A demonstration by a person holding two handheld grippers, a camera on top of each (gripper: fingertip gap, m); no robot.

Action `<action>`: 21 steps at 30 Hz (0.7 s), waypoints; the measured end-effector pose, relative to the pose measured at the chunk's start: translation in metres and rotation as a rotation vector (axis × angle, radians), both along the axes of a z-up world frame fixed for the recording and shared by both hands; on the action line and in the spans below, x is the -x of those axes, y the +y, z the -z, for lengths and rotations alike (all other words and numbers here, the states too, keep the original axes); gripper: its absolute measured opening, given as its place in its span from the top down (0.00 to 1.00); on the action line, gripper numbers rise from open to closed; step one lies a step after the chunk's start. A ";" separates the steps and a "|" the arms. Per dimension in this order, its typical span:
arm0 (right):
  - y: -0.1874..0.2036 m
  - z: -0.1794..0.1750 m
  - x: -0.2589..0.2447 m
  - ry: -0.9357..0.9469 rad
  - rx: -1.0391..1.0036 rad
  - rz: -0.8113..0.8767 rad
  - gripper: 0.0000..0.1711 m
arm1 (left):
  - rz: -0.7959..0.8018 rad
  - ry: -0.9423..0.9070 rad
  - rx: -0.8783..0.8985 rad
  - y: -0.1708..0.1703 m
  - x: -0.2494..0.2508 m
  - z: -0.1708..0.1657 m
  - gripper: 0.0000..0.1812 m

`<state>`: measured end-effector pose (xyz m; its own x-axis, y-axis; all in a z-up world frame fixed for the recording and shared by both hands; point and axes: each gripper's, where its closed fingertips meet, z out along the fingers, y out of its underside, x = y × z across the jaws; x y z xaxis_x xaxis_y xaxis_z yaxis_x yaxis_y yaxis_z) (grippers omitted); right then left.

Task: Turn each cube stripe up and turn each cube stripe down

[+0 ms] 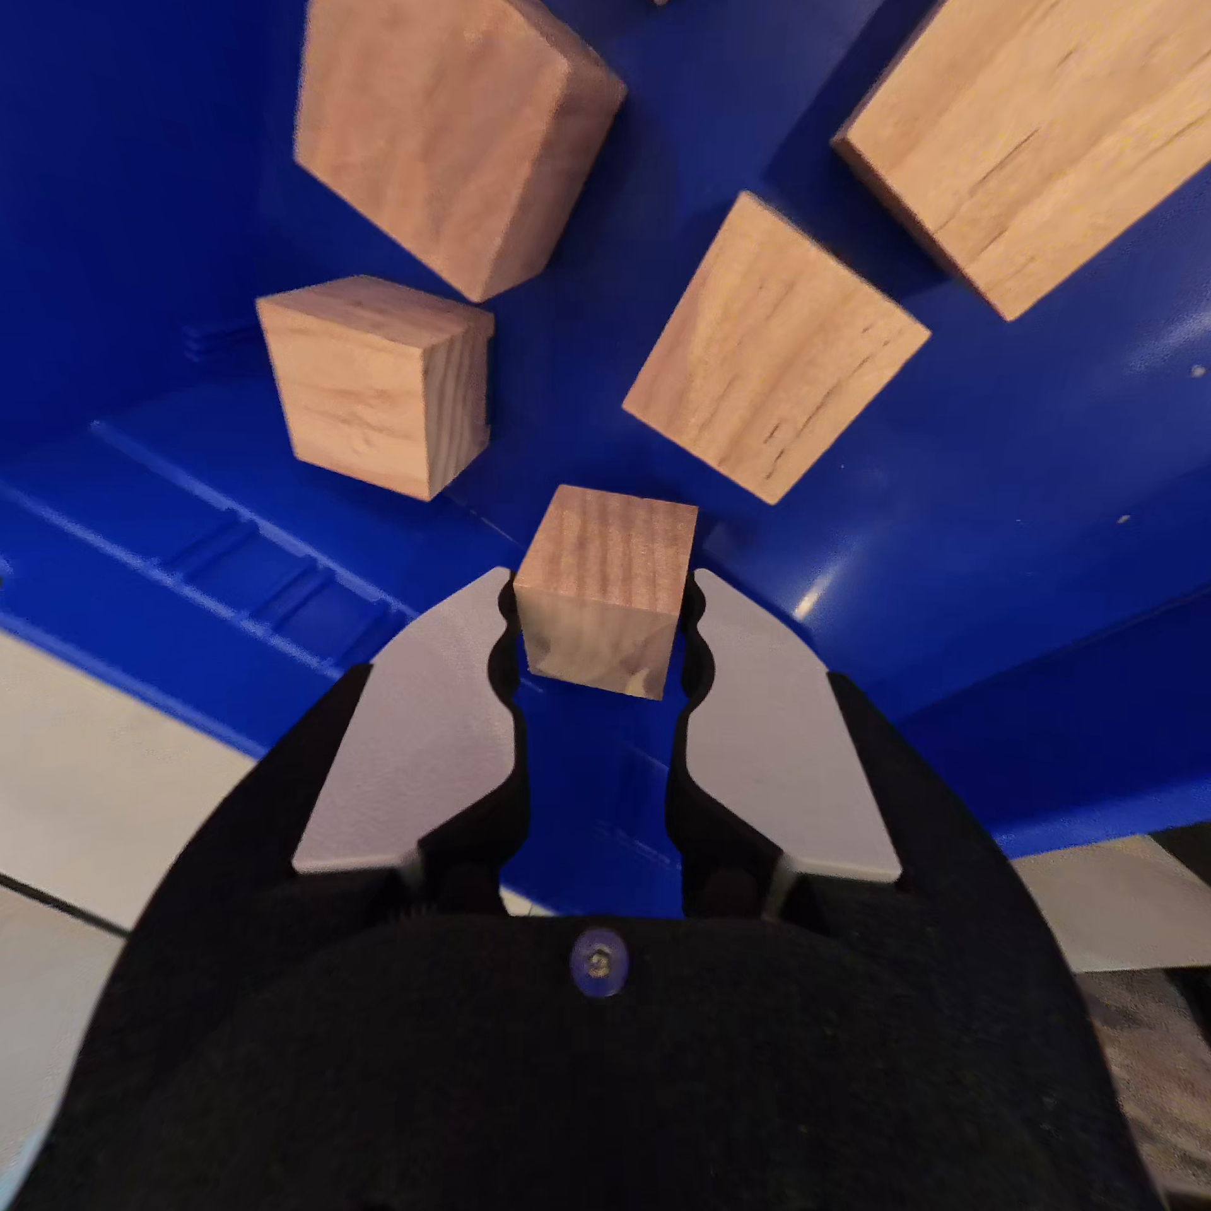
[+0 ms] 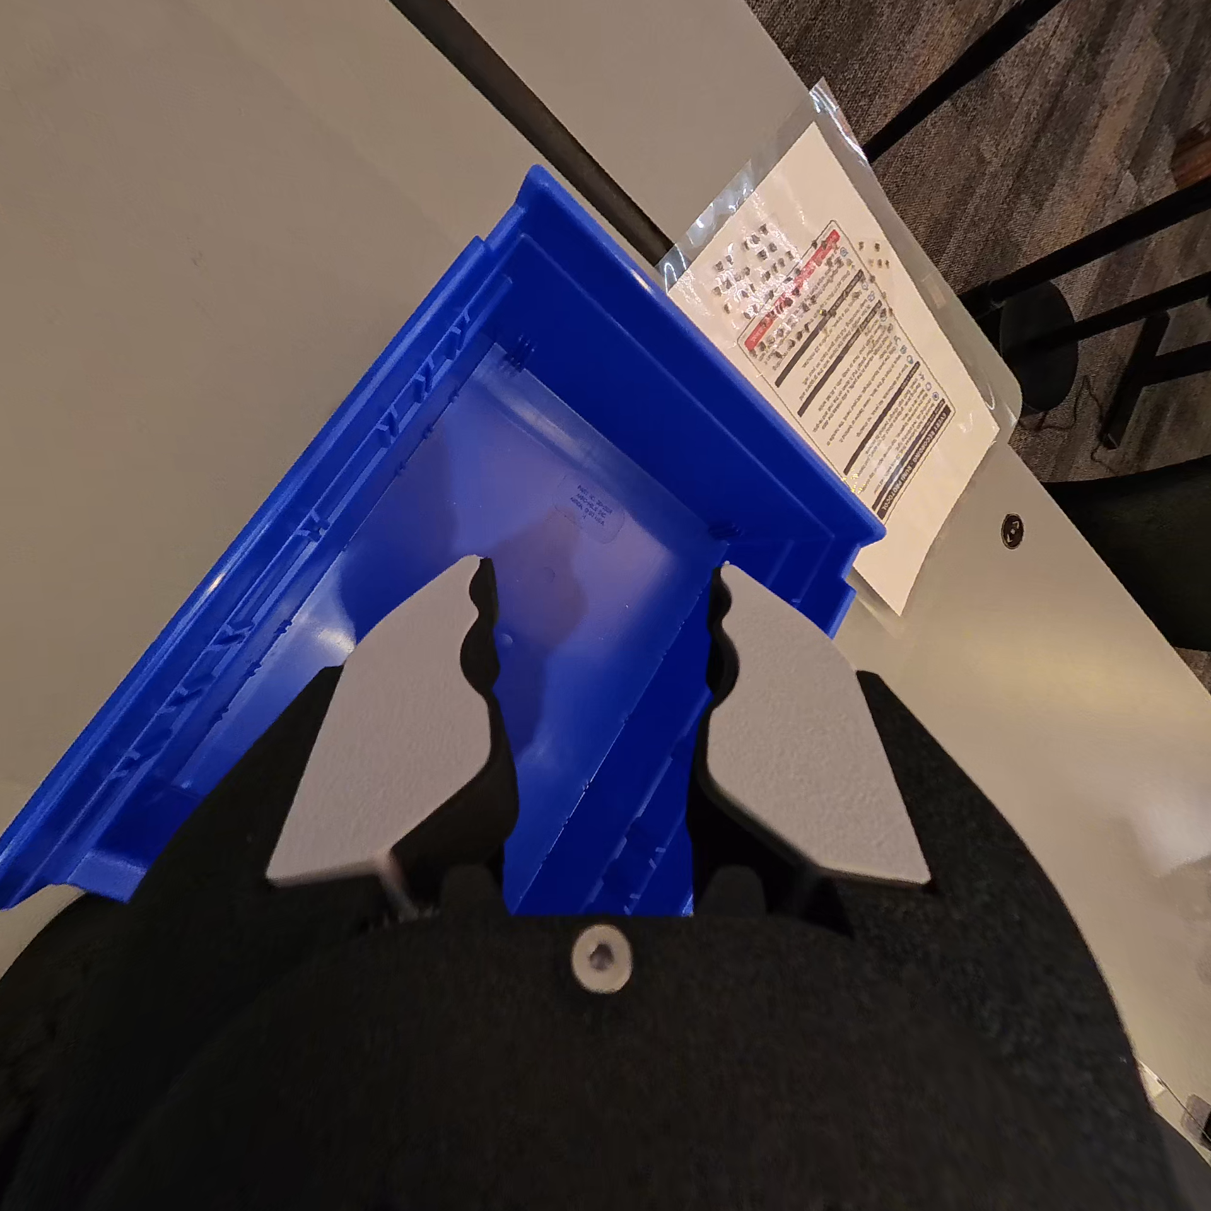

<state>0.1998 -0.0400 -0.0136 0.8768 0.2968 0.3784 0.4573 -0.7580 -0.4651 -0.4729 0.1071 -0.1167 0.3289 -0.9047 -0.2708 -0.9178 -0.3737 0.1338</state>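
Observation:
My left gripper [image 1: 599,583] is shut on a small wooden cube [image 1: 609,557], held by its left and right sides at the fingertips, low inside a blue bin [image 1: 917,590]. Several more wooden cubes lie on the bin floor: a large one [image 1: 445,131] at the top, a smaller one [image 1: 367,386] to the left, one [image 1: 773,347] to the right and a big one [image 1: 1035,144] at the top right. No stripe shows on any visible face. My right gripper [image 2: 599,570] is open and empty above an empty part of the blue bin [image 2: 590,367].
The bin stands on a pale grey table [image 2: 196,196]. A laminated paper sheet [image 2: 845,367] lies beside the bin's far wall near the table's edge. Black chair legs [image 2: 1048,327] stand on the carpet beyond the table.

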 end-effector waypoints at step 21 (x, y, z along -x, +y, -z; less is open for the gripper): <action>-0.012 -0.094 0.215 0.246 -0.490 -0.829 0.62 | 0.275 -1.127 -0.040 -0.095 -0.257 -0.181 0.74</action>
